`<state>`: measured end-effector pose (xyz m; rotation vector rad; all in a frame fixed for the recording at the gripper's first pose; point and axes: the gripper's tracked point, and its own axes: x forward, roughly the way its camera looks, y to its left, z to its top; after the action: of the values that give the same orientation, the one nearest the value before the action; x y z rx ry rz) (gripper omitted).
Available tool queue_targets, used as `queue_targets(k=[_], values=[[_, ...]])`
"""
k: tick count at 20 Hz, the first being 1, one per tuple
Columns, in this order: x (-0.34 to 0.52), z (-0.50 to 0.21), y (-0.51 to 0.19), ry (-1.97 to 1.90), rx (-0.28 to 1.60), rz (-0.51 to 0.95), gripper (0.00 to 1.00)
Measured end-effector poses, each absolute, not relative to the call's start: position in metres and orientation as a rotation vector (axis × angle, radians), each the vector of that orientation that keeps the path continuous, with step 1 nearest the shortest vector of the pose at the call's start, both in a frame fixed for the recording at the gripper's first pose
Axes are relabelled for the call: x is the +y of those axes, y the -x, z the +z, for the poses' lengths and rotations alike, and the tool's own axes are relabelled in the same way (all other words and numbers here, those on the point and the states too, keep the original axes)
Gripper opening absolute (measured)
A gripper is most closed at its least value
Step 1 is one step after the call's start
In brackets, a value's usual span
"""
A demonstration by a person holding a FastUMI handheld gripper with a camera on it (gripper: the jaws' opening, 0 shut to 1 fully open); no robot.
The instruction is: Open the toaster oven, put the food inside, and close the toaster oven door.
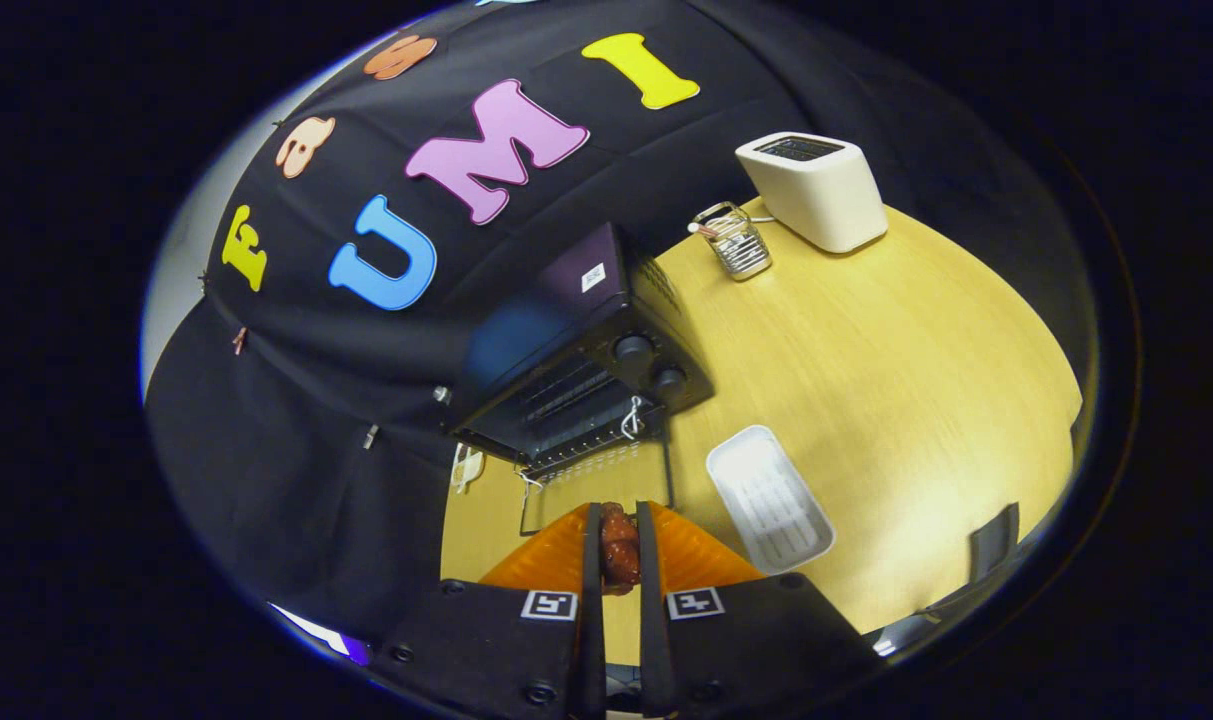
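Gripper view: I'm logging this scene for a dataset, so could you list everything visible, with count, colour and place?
toaster oven: one, black, door open, beyond the gripper
food piece: one, reddish-brown, between the gripper's fingers
tray: one, white, on the table beside the oven's open door
wire holder: one, metal, behind the oven
pop-up toaster: one, white, far end of table
table: one, light wood
gripper: one, shut on the food piece
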<state>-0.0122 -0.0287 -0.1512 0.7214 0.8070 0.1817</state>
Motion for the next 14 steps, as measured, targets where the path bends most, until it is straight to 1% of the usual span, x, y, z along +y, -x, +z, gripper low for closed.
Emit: queue_targets(k=[4, 8, 14], values=[[0.021, -0.143, 0.020, -0.758, 0.764, 0.193, 0.18], [0.068, -0.137, 0.013, -0.778, 0.720, 0.217, 0.18], [0.093, -0.139, -0.005, -0.737, 0.686, 0.233, 0.18]])
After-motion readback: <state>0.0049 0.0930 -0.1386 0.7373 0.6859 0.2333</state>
